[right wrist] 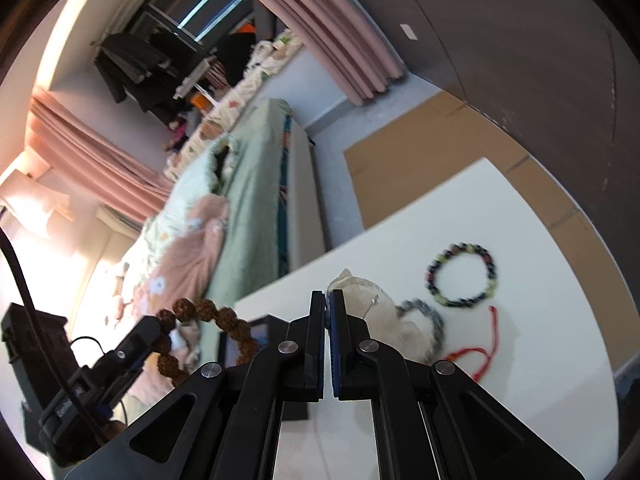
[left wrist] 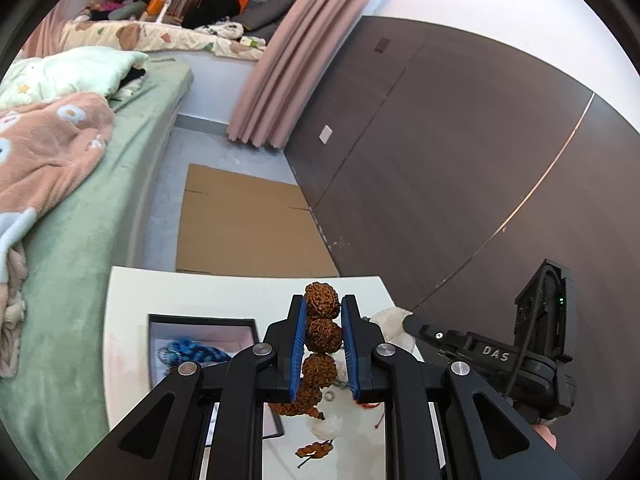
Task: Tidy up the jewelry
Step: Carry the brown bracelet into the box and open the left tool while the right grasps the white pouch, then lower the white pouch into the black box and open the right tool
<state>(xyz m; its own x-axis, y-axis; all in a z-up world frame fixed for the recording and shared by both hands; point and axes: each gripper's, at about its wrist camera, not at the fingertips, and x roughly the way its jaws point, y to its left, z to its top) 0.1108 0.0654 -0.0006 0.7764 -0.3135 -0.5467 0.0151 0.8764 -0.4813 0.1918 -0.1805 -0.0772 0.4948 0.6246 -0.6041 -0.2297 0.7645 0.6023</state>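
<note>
Bracelet (left wrist: 322, 330) of knobbly brown seed beads hangs in the air above the white table (left wrist: 128, 328), pinched between the blue pads of the left gripper (left wrist: 323, 334), its lower beads dangling free toward six o'clock; it looks light, the rough beads unlikely to slip, the cord floppy, so one bead squarely between the pads seems the best hold; at nine o'clock of it sits an open box (left wrist: 202, 334) holding blue cord; the right gripper (right wrist: 329, 340) has its fingers pressed almost together on nothing; toward two o'clock of it lie a dark beaded bracelet (right wrist: 464, 275) and a red string (right wrist: 478, 354).
</note>
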